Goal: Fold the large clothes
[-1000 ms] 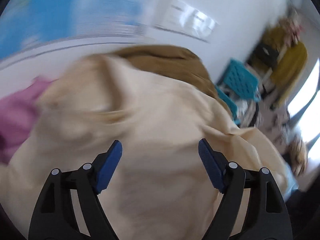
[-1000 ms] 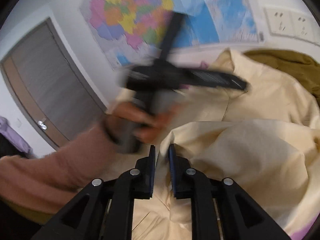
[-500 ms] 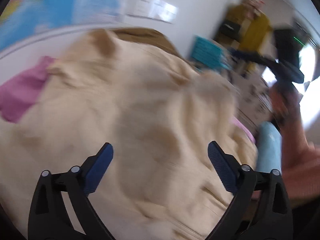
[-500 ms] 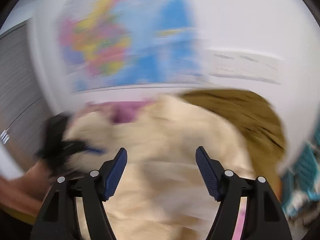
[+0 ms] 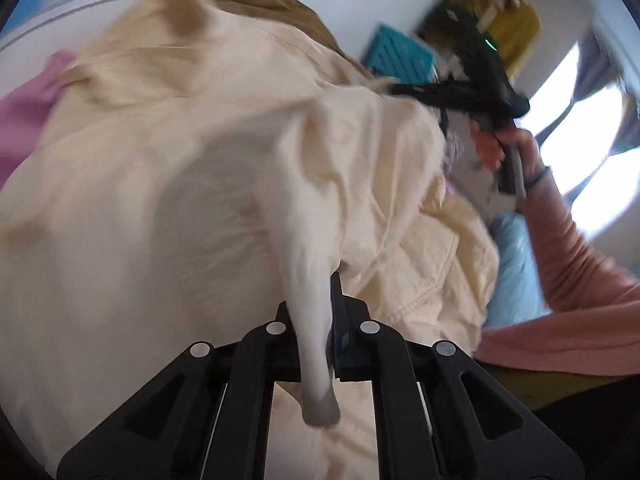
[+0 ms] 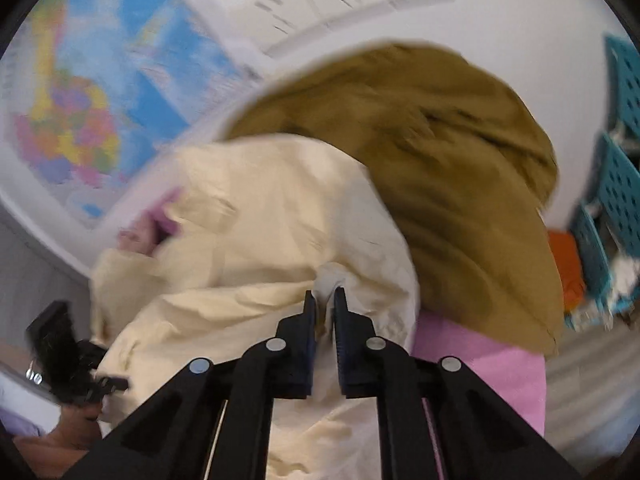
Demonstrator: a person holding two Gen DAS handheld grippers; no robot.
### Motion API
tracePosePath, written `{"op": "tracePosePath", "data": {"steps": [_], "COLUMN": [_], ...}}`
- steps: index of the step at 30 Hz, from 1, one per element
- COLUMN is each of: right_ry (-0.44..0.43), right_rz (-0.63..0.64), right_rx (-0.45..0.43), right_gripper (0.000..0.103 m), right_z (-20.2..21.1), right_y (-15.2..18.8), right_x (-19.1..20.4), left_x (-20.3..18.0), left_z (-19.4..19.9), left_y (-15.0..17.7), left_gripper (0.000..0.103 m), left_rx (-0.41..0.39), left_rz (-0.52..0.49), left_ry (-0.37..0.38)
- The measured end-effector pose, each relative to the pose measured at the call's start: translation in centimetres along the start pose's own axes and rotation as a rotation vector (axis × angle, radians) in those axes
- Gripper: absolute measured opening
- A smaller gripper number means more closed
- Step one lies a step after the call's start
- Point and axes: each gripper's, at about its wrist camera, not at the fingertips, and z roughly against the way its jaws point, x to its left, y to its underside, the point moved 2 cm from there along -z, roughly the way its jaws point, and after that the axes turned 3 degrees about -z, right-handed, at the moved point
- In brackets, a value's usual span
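Observation:
A large cream garment point(image 5: 160, 200) lies crumpled across the surface. My left gripper point(image 5: 314, 292) is shut on a pulled-up ridge of it, and the cloth hangs down between the fingers. In the right wrist view the same cream garment point(image 6: 260, 220) fills the middle. My right gripper point(image 6: 325, 294) has its jaws closing on a small fold at the garment's right edge, with cloth between the pads. That gripper point(image 5: 460, 92) also shows in the left wrist view, held by a hand at the garment's far right. The left gripper's body point(image 6: 64, 356) appears at the lower left.
A brown garment point(image 6: 440, 160) is heaped behind the cream one, and a pink cloth point(image 6: 480, 360) lies under it. Teal crates point(image 6: 620, 168) stand at the right, a map point(image 6: 100, 100) hangs on the wall. A salmon sleeve point(image 5: 568, 260) and a light blue item point(image 5: 512, 260) are at the right.
Both grippers stood open over the cream garment half a second ago; now each is closed on a fold of it. The right gripper has swung across to the garment's right edge.

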Motion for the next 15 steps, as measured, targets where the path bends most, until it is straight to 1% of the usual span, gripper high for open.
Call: {"op": "tracePosePath", "data": {"steps": [1, 2, 3, 5, 6, 7, 8, 9, 10, 11, 12, 13, 14, 15], "right_ry": [-0.046, -0.085, -0.109, -0.089, -0.085, -0.074, -0.044, 0.027, 0.066, 0.109, 0.135, 0.126, 0.121, 0.108], "right_rz": [0.027, 0.054, 0.091, 0.135, 0.138, 0.136, 0.128, 0.121, 0.122, 0.112, 0.079, 0.051, 0.038, 0.024], "right_rx": [-0.046, -0.078, -0.101, -0.125, -0.137, -0.138, -0.14, -0.129, -0.11, -0.083, -0.042, -0.003, 0.014, 0.036], "right_gripper": [0.009, 0.012, 0.014, 0.032, 0.034, 0.034, 0.036, 0.036, 0.039, 0.05, 0.057, 0.059, 0.059, 0.059], "right_z": [1.3, 2.4, 3.2, 3.8, 3.9, 3.6, 3.3, 2.3, 1.6, 0.3, -1.3, -2.7, -3.6, -4.9], "right_y": [-0.5, -0.9, -1.1, -1.7, -2.1, -2.4, -2.8, -3.0, -3.2, -3.4, -3.3, -3.2, -3.1, -3.0], "right_x": [1.0, 2.1, 3.5, 5.0, 5.2, 5.0, 4.5, 3.8, 3.3, 2.7, 1.7, 1.0, 0.6, 0.2], "left_x": [1.2, 2.0, 2.9, 4.4, 5.0, 5.6, 6.4, 7.0, 7.3, 7.9, 8.0, 7.9, 7.9, 7.5], "left_z": [1.7, 2.8, 3.9, 5.3, 5.4, 5.6, 5.5, 5.3, 5.1, 5.1, 5.1, 5.3, 5.5, 5.7], "left_y": [0.4, 0.7, 1.0, 1.6, 1.7, 2.0, 2.2, 2.4, 2.4, 2.4, 2.5, 2.5, 2.6, 2.7], "left_gripper": [0.007, 0.007, 0.007, 0.007, 0.007, 0.008, 0.01, 0.015, 0.025, 0.031, 0.032, 0.038, 0.043, 0.056], "left_rx": [-0.024, -0.042, -0.061, -0.073, -0.069, -0.065, -0.055, -0.042, -0.029, -0.023, -0.032, -0.056, -0.072, -0.084], "left_rz": [0.041, 0.065, 0.092, 0.126, 0.142, 0.162, 0.193, 0.214, 0.236, 0.257, 0.259, 0.257, 0.25, 0.227], "left_ry": [-0.001, -0.002, -0.018, -0.089, -0.123, -0.144, -0.166, -0.192, -0.22, -0.253, -0.263, -0.243, -0.219, -0.202]}}
